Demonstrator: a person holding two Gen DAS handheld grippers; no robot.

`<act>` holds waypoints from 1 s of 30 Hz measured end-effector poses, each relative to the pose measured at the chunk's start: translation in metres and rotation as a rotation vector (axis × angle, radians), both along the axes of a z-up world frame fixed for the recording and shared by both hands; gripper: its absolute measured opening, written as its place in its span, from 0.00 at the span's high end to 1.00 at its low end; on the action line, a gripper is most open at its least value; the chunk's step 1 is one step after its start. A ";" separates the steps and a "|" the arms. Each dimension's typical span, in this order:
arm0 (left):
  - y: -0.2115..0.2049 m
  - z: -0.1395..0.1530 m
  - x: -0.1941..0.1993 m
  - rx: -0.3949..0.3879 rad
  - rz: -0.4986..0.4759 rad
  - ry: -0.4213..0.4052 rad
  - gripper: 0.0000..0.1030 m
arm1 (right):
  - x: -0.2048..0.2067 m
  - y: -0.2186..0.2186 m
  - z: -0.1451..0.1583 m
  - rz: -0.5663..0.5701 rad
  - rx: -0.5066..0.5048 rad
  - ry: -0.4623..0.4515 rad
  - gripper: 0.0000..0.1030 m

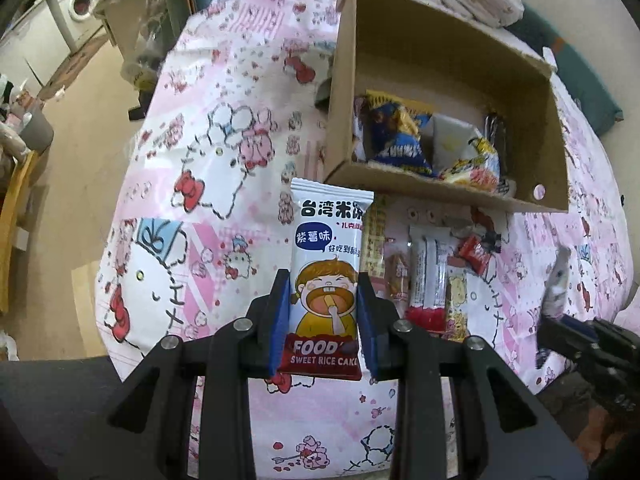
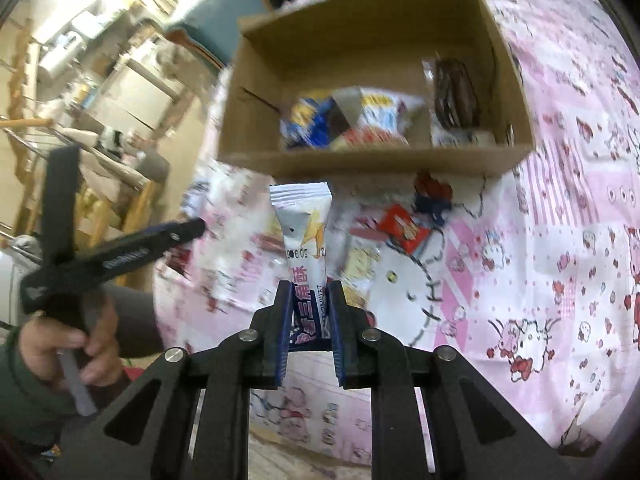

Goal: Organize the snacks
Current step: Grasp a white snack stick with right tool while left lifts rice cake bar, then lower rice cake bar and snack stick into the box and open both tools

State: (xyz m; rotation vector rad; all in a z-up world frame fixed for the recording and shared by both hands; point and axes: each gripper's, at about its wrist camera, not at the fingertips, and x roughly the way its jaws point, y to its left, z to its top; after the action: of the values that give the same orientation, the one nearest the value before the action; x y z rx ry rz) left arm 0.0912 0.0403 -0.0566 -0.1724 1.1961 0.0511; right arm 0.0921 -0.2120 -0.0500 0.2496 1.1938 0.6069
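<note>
Pink cartoon-print bedding [image 1: 208, 128] carries the cardboard box [image 1: 440, 190], which already holds several snack packets. Just in front of the box, the left gripper [image 1: 323, 312] is clamped on a sweet rice cake packet [image 1: 326, 264], and the right gripper [image 2: 310, 332] is clamped on a slim white packet [image 2: 304, 236]. Several loose snacks [image 1: 432, 280] lie in front of the box, so the sorting seems partly done.
</note>
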 end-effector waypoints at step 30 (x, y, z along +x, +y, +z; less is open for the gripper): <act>-0.033 0.119 0.064 0.008 -0.093 -0.299 0.74 | 0.061 -0.095 0.059 -0.414 0.375 -0.184 0.82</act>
State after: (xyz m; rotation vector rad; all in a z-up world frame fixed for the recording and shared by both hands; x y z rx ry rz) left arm 0.1555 0.0069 0.0621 -0.1127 0.9039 -0.0505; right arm 0.1529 -0.3069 0.0087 0.7235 0.8109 0.4715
